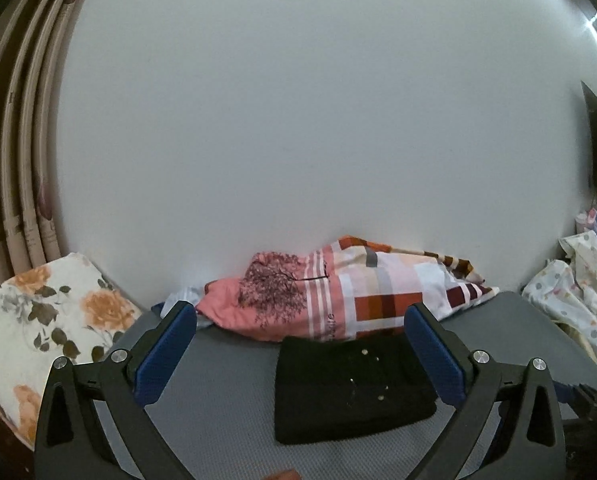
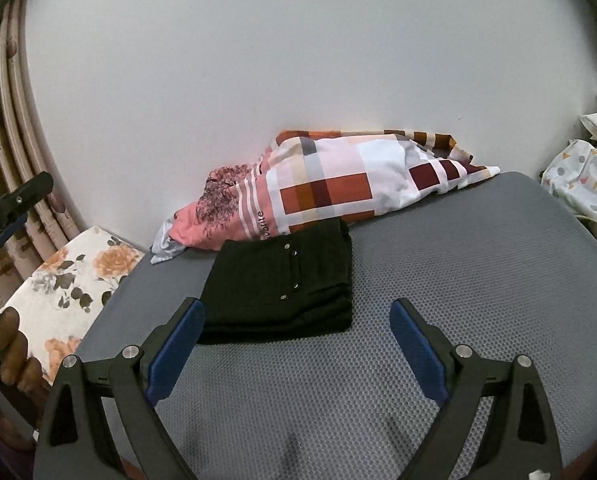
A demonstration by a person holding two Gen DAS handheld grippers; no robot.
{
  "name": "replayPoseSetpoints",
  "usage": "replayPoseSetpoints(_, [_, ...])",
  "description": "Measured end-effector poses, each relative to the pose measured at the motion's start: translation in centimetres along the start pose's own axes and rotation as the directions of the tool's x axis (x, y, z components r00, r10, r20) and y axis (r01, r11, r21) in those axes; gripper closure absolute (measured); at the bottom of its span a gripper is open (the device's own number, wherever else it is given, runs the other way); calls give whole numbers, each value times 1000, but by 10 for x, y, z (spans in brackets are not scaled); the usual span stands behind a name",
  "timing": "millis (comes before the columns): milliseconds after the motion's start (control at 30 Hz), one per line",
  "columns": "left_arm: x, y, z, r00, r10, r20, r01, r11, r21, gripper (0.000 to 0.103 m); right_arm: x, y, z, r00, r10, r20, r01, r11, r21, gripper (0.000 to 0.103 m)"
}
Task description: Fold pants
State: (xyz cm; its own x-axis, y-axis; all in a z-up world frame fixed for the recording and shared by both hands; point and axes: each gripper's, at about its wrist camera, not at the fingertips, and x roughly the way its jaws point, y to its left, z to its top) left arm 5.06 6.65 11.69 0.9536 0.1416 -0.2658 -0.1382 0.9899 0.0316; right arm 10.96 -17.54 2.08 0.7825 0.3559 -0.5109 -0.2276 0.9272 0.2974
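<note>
Folded black pants (image 2: pixel 282 280) on a grey mat (image 2: pixel 458 280).
Both grippers, left (image 1: pixel 300 350) and right (image 2: pixel 297 344), hang wide open, empty, pants just ahead near the mat's far edge.

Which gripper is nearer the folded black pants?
Probably the right gripper, hedged: its jaws hang open just short of the pants' near edge. The left gripper hovers open, higher, looking over them.
</note>
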Motion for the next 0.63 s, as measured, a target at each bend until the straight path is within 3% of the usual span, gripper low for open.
replayPoseSetpoints(333, [-1,-14,-10,1000,-16,-24,17,999,35,0,-3,10,0,1000,7,2,-7,1000,-28,10])
replayPoseSetpoints(433, [5,-18,-18,999,8,-32,-7,999,43,0,-1,13,-1,1000,-3,-6,3,999,-38,10])
replayPoseSetpoints(633, [12,-13,-31,998,12,-58,-13,1000,-9,0,4,15,-5,1000,-10,-28,9,999,-37,10])
